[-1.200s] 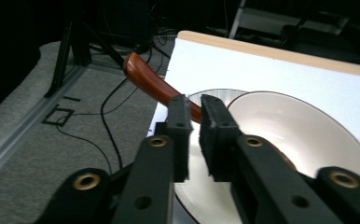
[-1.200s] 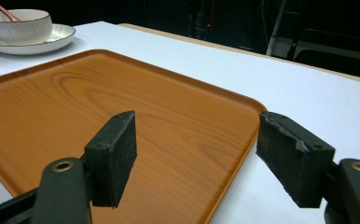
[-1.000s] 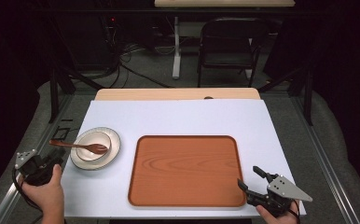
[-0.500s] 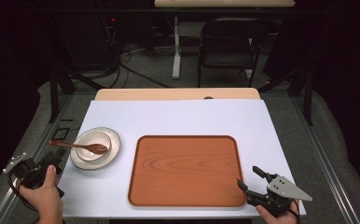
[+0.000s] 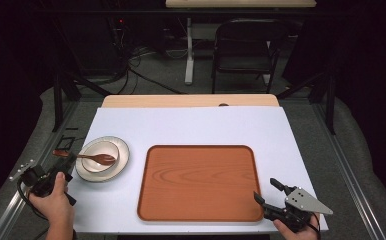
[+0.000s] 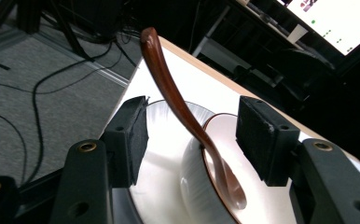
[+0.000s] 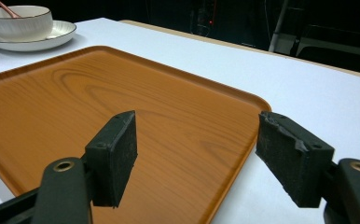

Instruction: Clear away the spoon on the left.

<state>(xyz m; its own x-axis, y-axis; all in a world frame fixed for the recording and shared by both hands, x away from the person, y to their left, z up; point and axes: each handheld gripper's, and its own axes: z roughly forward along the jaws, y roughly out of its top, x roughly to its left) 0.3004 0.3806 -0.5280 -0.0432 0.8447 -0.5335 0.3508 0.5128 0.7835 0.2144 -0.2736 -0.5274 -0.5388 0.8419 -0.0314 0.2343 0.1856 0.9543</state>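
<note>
White bench [image 5: 191,125] carries a bowl [image 5: 100,156] at its left; the left tool [image 6: 192,135], jaws apart, straddles the spoon [image 6: 183,112] handle (ready to pinch). Right tool [image 5: 268,192] waits spread by the tray [image 5: 201,182].

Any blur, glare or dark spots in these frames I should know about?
High view: table evenly lit, surroundings nearly black, image a bit soft. Left gripper view: spoon handle sharp with a specular streak, plate blown out white, bright monitor top right. Right gripper view: tray grain crisp with mild sheen, bowl slightly soft, background dark.
</note>
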